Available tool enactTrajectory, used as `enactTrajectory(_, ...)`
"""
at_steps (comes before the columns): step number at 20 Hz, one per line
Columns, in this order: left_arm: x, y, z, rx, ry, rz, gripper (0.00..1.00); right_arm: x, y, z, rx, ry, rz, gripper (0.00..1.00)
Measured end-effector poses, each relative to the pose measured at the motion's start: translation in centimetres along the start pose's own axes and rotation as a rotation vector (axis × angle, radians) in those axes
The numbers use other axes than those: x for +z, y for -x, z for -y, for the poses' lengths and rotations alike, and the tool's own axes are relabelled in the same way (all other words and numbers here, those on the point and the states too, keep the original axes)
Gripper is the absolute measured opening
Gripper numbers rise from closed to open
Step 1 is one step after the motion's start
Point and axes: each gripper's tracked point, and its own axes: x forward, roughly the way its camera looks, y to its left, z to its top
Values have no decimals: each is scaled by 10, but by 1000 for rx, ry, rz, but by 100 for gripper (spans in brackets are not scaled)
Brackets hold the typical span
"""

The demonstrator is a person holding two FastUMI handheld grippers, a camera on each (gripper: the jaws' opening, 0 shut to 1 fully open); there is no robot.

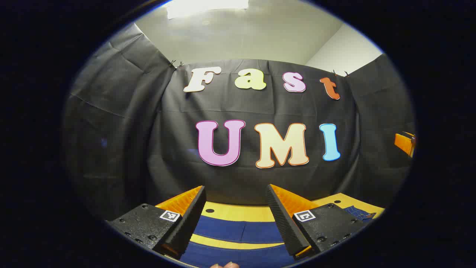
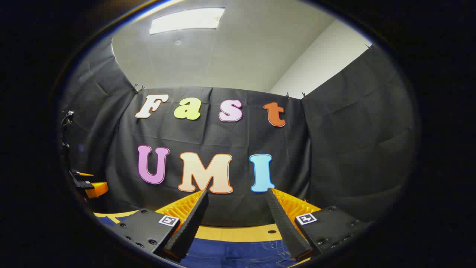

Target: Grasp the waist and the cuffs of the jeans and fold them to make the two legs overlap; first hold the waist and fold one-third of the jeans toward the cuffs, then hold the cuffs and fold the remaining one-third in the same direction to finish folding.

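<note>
Left gripper (image 1: 236, 216): fingers spread wide, nothing held between them. Jeans (image 1: 238, 230) are seen below and ahead of it, lying flat on the yellow table (image 1: 238, 212), apart from the pads. Right gripper (image 2: 238, 219): fingers likewise spread, empty. Jeans (image 2: 230, 253) are seen beneath its tips, with stitched seams toward the right finger. The other gripper (image 2: 91, 186) is glimpsed far off to its left; its state cannot be told there.
</note>
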Motion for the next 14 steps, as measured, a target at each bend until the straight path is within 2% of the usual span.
enactTrajectory(5,-8,-6,0,10,2,-12,93,-6,-6,1,12,5,-4,98)
enactTrajectory(7,-11,-8,5,-11,1,-14,94,-9,-8,1,19,7,-10,98)
enactTrajectory(11,-24,-7,-14,-34,-95,-29,93,-20,-15,0,42,-12,-31,98)
enactTrajectory(14,-51,-2,-34,-71,-193,-110,94,-32,-18,-10,35,-23,-42,98)
